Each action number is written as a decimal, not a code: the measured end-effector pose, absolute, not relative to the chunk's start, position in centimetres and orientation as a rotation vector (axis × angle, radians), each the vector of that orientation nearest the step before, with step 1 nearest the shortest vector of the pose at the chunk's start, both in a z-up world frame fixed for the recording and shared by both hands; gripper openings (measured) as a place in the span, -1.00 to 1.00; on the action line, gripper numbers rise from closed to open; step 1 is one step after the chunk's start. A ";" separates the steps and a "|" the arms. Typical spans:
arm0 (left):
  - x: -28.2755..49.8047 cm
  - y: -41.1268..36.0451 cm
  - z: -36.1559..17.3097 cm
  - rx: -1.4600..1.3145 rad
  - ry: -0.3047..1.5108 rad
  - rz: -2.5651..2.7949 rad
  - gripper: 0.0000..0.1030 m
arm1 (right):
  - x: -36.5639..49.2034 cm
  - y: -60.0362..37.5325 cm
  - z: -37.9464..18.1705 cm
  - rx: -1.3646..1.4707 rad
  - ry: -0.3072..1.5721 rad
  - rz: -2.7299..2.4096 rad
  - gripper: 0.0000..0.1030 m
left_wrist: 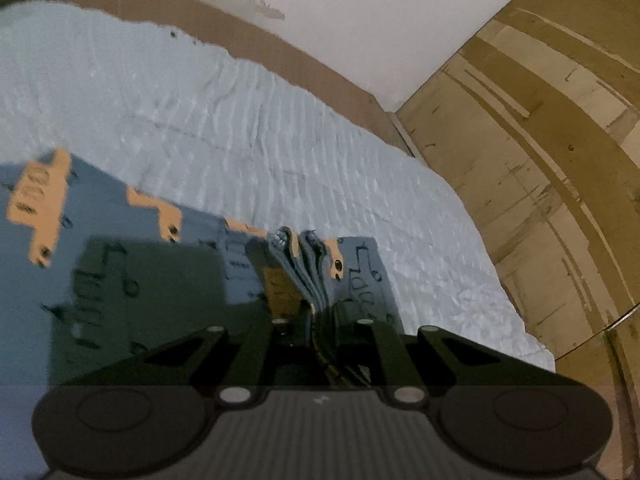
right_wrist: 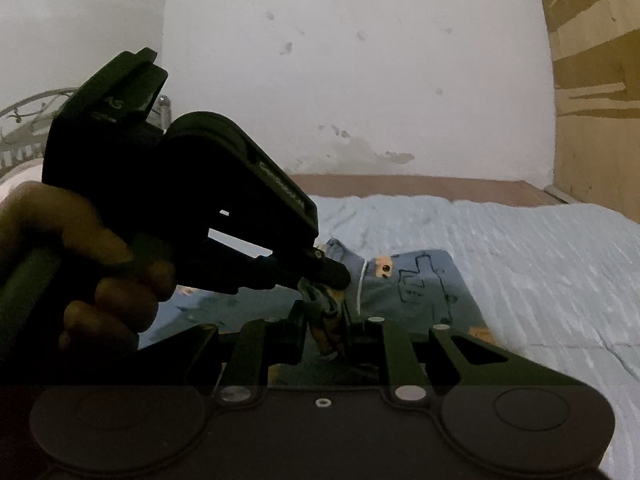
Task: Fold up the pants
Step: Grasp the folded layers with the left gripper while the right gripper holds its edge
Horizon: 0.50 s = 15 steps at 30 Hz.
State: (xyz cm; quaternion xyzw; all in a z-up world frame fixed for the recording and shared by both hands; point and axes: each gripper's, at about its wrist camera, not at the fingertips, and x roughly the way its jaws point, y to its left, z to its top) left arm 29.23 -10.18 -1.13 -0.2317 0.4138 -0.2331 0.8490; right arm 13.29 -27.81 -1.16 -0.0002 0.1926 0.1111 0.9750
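Observation:
The pants (left_wrist: 132, 264) are blue-grey with orange patches and dark printed marks, lying on a pale blue bed sheet (left_wrist: 240, 120). My left gripper (left_wrist: 316, 312) is shut on a bunched edge of the pants, with layered fabric standing up between its fingers. In the right wrist view my right gripper (right_wrist: 326, 320) is shut on a bunched fold of the pants (right_wrist: 412, 284). The left gripper (right_wrist: 320, 274), held in a hand, sits close to the left of it, its tips touching the same bunch.
A brown headboard band (left_wrist: 304, 64) and a stained white wall (right_wrist: 360, 80) lie beyond the bed. A plywood panel (left_wrist: 540, 140) stands at the right. A metal bed frame (right_wrist: 24, 116) shows at far left.

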 end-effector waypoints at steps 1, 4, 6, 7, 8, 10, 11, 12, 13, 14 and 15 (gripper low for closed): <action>29.1 -9.8 -0.7 -0.474 0.867 -0.485 -0.81 | 13.2 -27.5 -0.9 0.001 0.384 0.235 -0.62; 28.6 -8.4 0.5 -0.444 0.854 -0.463 -0.81 | 13.1 -26.4 -0.1 0.009 0.374 0.282 -0.62; 28.3 -6.9 1.2 -0.444 0.848 -0.445 -0.81 | 13.1 -25.5 0.3 0.012 0.371 0.316 -0.62; 28.1 -6.3 1.4 -0.443 0.845 -0.435 -0.81 | 13.0 -25.0 0.4 0.011 0.369 0.333 -0.62; 27.8 -5.5 1.6 -0.437 0.841 -0.423 -0.81 | 13.0 -24.4 0.6 0.009 0.368 0.350 -0.62; 27.6 -4.5 1.8 -0.430 0.836 -0.405 -0.81 | 13.0 -23.6 0.7 0.003 0.371 0.384 -0.62; 27.5 -3.9 1.9 -0.424 0.835 -0.394 -0.81 | 13.0 -23.2 0.8 -0.002 0.375 0.400 -0.62; 27.4 -3.3 1.9 -0.419 0.835 -0.388 -0.81 | 13.0 -22.9 0.7 -0.007 0.380 0.414 -0.62; 27.2 -2.6 1.9 -0.415 0.837 -0.383 -0.81 | 13.1 -22.6 0.7 -0.012 0.386 0.426 -0.62; 27.2 -2.2 1.8 -0.411 0.840 -0.375 -0.81 | 13.1 -22.3 0.7 -0.017 0.391 0.440 -0.62; 27.1 -1.7 1.7 -0.410 0.843 -0.368 -0.81 | 13.1 -22.1 0.7 -0.022 0.396 0.451 -0.62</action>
